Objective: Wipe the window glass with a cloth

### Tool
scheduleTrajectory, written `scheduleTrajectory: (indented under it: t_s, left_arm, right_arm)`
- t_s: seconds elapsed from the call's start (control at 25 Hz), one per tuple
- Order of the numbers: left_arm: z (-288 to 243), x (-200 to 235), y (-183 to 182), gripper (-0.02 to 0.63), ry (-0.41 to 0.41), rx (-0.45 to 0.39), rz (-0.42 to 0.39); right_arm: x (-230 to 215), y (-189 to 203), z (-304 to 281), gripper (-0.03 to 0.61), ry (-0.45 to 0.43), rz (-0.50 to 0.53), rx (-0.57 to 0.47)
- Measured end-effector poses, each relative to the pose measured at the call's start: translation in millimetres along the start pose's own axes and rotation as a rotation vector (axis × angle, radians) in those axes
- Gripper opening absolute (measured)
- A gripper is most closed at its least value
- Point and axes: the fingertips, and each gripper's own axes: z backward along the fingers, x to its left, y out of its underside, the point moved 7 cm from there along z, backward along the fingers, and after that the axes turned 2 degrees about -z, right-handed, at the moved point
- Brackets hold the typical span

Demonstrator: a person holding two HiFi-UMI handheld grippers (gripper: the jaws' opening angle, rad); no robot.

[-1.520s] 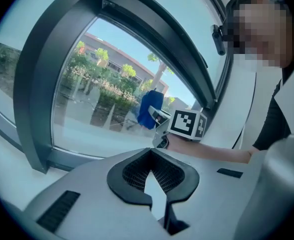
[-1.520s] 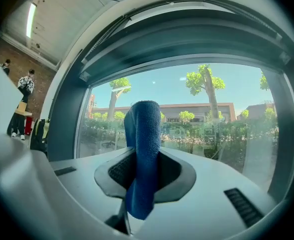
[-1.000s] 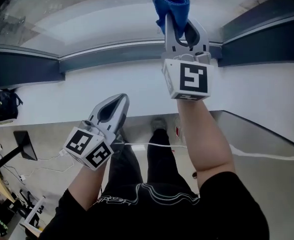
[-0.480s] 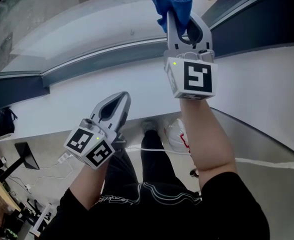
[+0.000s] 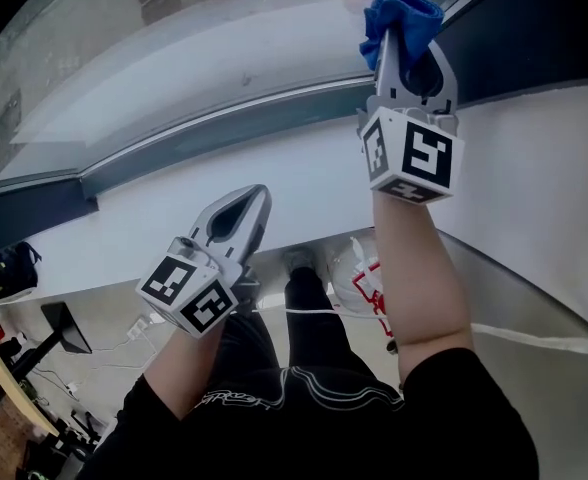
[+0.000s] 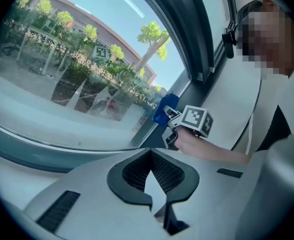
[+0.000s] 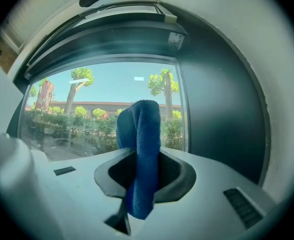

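Left gripper (image 5: 256, 196) hangs low, well below the glass (image 5: 174, 58) and over the white sill (image 5: 104, 218). Its jaws are pressed together with nothing between them. It looks parked there to keep out of the wiping arm's way; it has no job in this step.

Across the glass to its right end, the right gripper (image 5: 405, 36) is raised with its jaws clamped on the blue cloth (image 5: 399, 10). A thick fold stands up past the tips, so fabric rather than plastic would meet the pane. That fold sits at the glass's lower right corner, but I cannot tell whether it touches the pane.

Just right of the glass runs the dark frame (image 5: 534, 38), and a grey rail (image 5: 224, 118) borders the glass below. Both hem the cloth in at this corner. The open room lies leftward and upward over the glass, with nothing in front of it, so a stroke would best run away from the frame.
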Motion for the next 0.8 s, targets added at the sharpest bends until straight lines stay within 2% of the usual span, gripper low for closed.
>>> scheduleTrajectory:
  t_s: [0.28,0.48,0.64,0.8]
  left_arm:
    - [-14.6,-1.2,-9.1,0.006,0.011,0.004,0.000]
    - [-10.8,1.1,-13.0,0.006,-0.003,-0.016,-0.026]
    - [1.6,-3.6,-28.2,0.006,-0.033,-0.069,-0.062]
    - [32.1,9.6,-38.0,0.006,-0.061,-0.113,-0.041]
  right_arm:
    - [-26.0,-0.3,-4.0,0.067,0.082,0.007,0.007]
    - [-28.3,1.1,0.9,0.067,0.095,-0.003,-0.001]
    - [-23.8,-18.2,19.1,0.067,0.060,0.025,-0.033]
    - [13.3,-38.0,31.7,0.067,-0.017,0.049,-0.053]
